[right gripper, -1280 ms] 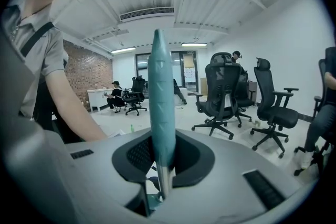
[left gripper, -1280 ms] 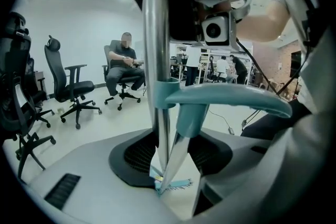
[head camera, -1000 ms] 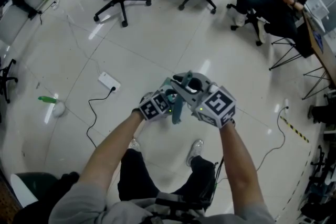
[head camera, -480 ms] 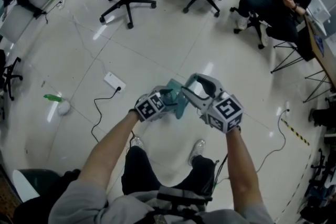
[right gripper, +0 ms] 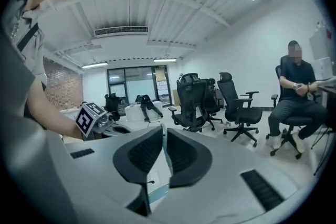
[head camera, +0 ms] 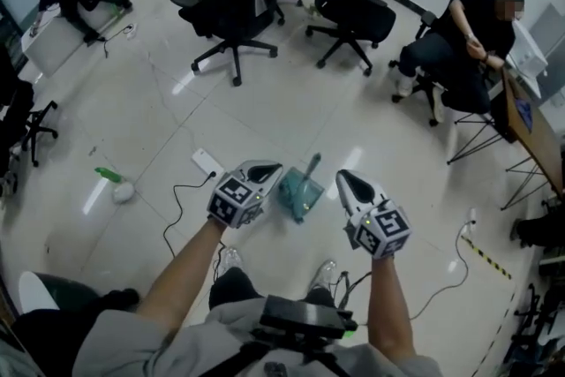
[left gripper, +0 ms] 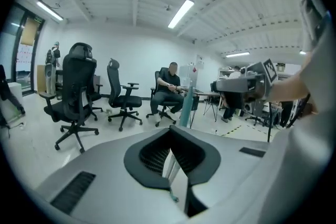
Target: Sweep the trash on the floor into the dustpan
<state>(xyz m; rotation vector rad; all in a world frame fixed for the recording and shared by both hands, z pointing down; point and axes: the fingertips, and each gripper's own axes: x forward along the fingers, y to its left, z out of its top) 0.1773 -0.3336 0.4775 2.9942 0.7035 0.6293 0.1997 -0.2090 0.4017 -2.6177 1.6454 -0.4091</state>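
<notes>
Dustpan (head camera: 298, 197) on floor (head camera: 265, 101), down between my jaws, handle (head camera: 312, 165) upright, likely nearer my left gripper (head camera: 270, 170), pressed together empty; right gripper (head camera: 344, 181) closing, nothing between; trash (head camera: 122, 191) well beyond left.

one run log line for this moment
left hand-held gripper: shut, empty | right hand-held gripper: closing, empty | dustpan: on floor, unheld | trash: far left, unswept
</notes>
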